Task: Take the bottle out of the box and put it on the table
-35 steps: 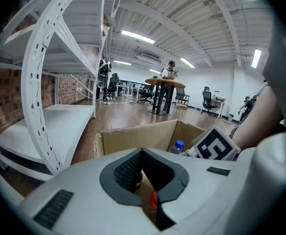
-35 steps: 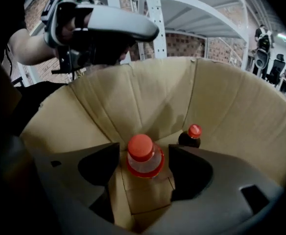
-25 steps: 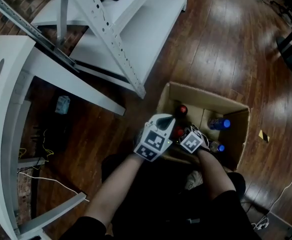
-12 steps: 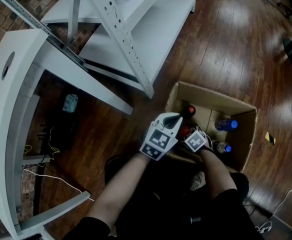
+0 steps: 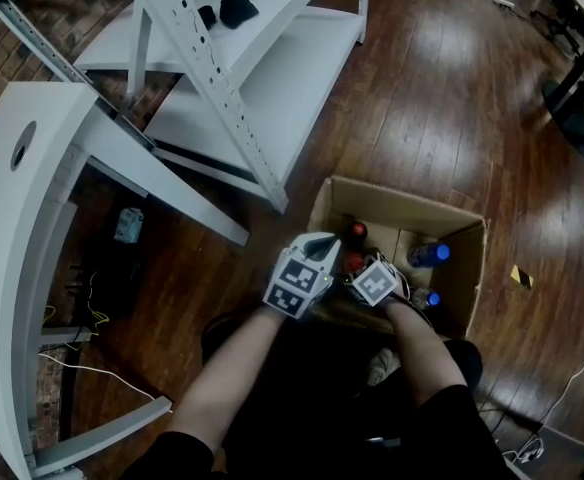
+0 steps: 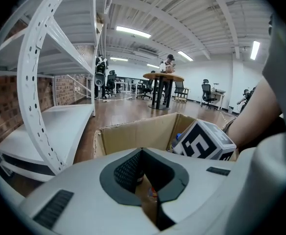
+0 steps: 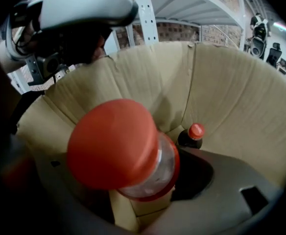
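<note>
Two-handed work: hold right gripper (image 5: pixel 360 268) jaws, just closed, firm on red-capped bottle (image 7: pixel 114 143) neck inside box (image 5: pixel 402 196); lift straight, clear of neighbours (image 7: pixel 196 131); steady rim with left gripper (image 5: pixel 327 243), apparently pinching cardboard.

One cardboard box (image 5: pixel 402 204) holds four bottles, two red-capped bottles (image 5: pixel 358 230) (image 7: pixel 114 146) toward its left wall and two blue-capped bottles (image 5: pixel 434 254) (image 5: pixel 428 298) toward its right wall, while two grippers, the left gripper (image 5: pixel 324 244) and the right gripper (image 5: pixel 360 268), meet at its near wall.
</note>
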A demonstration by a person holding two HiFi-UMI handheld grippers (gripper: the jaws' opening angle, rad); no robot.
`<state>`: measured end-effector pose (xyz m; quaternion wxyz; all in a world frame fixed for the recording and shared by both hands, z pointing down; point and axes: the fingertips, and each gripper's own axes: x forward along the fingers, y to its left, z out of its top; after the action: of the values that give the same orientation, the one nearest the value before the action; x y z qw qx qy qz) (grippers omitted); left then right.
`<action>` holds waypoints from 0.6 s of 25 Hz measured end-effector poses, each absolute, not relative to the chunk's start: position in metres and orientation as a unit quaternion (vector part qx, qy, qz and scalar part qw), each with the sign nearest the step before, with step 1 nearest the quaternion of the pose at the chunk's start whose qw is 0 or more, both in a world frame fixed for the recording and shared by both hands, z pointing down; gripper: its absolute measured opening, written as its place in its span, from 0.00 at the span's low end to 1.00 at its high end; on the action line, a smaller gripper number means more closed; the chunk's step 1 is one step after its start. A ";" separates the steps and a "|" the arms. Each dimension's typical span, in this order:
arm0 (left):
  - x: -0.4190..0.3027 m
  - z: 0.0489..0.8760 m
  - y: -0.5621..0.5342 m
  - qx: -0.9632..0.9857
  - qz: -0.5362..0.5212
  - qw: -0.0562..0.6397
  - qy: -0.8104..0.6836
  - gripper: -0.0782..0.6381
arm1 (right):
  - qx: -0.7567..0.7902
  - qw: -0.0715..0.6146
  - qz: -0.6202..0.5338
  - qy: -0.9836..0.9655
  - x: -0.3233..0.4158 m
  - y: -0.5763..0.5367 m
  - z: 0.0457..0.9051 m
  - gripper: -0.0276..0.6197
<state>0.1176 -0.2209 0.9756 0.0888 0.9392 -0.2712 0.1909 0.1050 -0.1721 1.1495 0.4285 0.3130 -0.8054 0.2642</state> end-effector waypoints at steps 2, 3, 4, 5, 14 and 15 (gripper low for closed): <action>0.120 0.967 -0.221 0.941 0.205 0.067 -0.262 0.10 | 0.314 0.431 0.266 -0.803 0.108 -0.169 1.136 0.57; 0.122 0.959 -0.220 0.941 0.211 0.051 -0.259 0.10 | 0.314 0.433 0.269 -0.801 0.110 -0.167 1.127 0.57; 0.124 0.948 -0.221 0.941 0.211 0.042 -0.260 0.10 | 0.314 0.435 0.272 -0.799 0.114 -0.164 1.115 0.57; 0.125 0.935 -0.223 0.941 0.207 0.041 -0.264 0.10 | 0.315 0.437 0.274 -0.797 0.118 -0.161 1.101 0.57; 0.161 0.748 -0.233 0.929 0.217 0.079 -0.291 0.10 | 0.349 0.405 0.301 -0.790 0.161 -0.149 0.885 0.57; 0.166 0.722 -0.232 0.928 0.217 0.080 -0.293 0.10 | 0.358 0.409 0.301 -0.783 0.172 -0.145 0.863 0.57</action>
<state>0.1657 -0.2324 0.7217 0.0796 0.9277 -0.2933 0.2166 0.1724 -0.1454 0.8629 0.4090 0.3579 -0.7835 0.3012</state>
